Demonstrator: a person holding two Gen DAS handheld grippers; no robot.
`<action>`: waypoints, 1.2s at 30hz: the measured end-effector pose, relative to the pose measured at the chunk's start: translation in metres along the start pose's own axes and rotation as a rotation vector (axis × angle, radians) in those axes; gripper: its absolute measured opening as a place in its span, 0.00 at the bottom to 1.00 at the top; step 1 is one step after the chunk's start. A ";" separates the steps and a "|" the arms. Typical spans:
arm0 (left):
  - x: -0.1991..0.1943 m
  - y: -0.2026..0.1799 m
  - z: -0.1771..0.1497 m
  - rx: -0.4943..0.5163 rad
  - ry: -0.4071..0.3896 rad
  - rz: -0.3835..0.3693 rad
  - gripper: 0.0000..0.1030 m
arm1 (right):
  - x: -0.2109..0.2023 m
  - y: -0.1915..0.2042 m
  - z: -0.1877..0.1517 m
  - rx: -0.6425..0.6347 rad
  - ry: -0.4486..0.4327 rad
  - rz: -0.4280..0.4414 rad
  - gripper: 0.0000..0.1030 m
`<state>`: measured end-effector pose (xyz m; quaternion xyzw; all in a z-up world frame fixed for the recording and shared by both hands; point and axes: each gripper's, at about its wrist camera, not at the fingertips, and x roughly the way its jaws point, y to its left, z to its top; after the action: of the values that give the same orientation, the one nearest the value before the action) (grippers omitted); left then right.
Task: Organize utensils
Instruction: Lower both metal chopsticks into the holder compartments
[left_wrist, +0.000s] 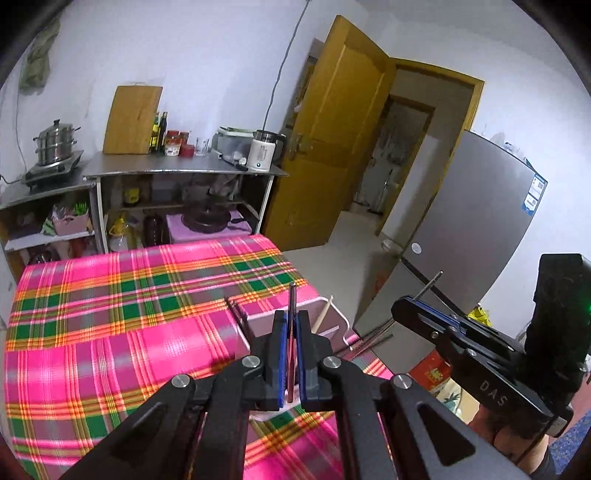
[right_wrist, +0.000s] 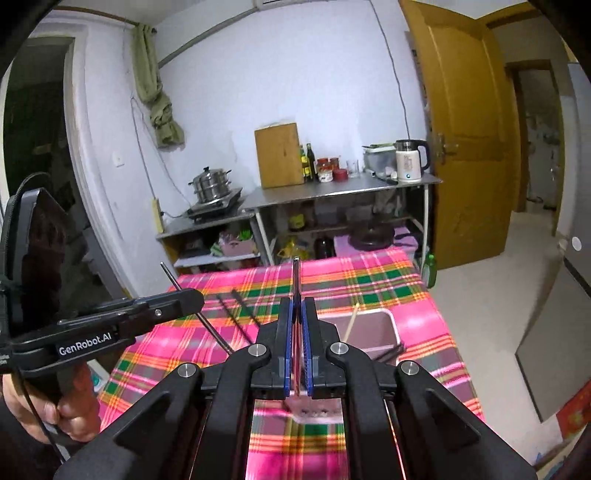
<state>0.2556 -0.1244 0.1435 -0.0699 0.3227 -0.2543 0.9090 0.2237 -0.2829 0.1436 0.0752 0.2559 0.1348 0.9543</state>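
Bin (right_wrist: 369, 328) sitting on the desk (right_wrist: 417, 295) near its right edge, one stick (right_wrist: 351, 323) leaning inside it, loose chopsticks (right_wrist: 236, 314) lying on the desk to its left. Behind the desk, a metal shelf unit (right_wrist: 340, 190) against the wall with a cutting board (right_wrist: 279, 155), bottles and a kettle (right_wrist: 408, 160) on top, a steamer pot (right_wrist: 210, 184) on the lower stand to its left. Door (right_wrist: 469, 129) to the right of the shelf unit, fridge (left_wrist: 472, 236) further right.

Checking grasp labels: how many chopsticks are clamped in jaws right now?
2. The first chopstick sits in the left gripper, the second chopstick in the right gripper, both poking forward. Loose chopsticks by the pink bin aren't counted; some may be hidden.
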 end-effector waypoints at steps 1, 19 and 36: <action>0.002 0.000 0.002 0.002 0.000 0.001 0.04 | 0.003 -0.001 0.002 -0.001 -0.003 -0.005 0.05; 0.069 0.013 -0.017 0.030 0.059 0.029 0.04 | 0.061 -0.015 -0.020 -0.017 0.059 -0.047 0.05; 0.066 0.016 -0.025 0.026 0.073 0.025 0.06 | 0.059 -0.009 -0.021 -0.047 0.076 -0.060 0.07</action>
<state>0.2901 -0.1432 0.0826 -0.0446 0.3533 -0.2496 0.9005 0.2640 -0.2726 0.0962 0.0399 0.2909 0.1149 0.9490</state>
